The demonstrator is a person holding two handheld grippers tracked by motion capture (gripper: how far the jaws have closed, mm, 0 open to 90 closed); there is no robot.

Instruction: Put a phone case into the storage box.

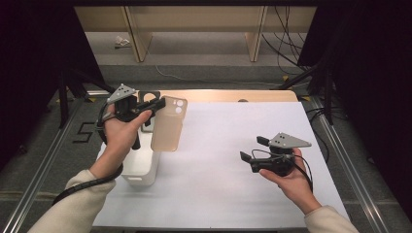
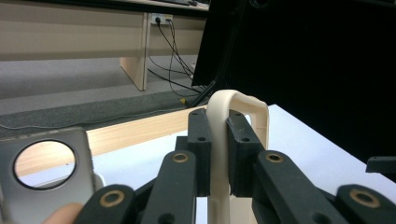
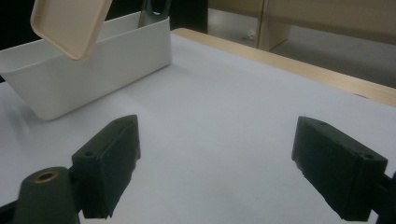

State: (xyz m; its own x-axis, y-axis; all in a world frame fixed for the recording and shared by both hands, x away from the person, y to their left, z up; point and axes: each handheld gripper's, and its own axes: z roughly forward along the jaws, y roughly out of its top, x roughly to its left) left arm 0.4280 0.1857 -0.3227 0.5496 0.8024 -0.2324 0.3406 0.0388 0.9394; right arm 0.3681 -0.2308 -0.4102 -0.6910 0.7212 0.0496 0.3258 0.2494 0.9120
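The white table sheet (image 1: 233,145) lies bare from its middle to the right edge and near edge, giving open passage there. Along the left edge a white bin (image 1: 141,165) stands as the one obstacle, with a grey case (image 3: 152,11) sticking up from it. A beige phone case (image 1: 169,124) hangs over the bin's far end, blocking the way above it.

Setting: laboratory recording bay
Evidence: black curtains (image 1: 29,58), aluminium rails (image 1: 39,165), loose floor cables (image 1: 286,43), white-covered table (image 1: 233,145)
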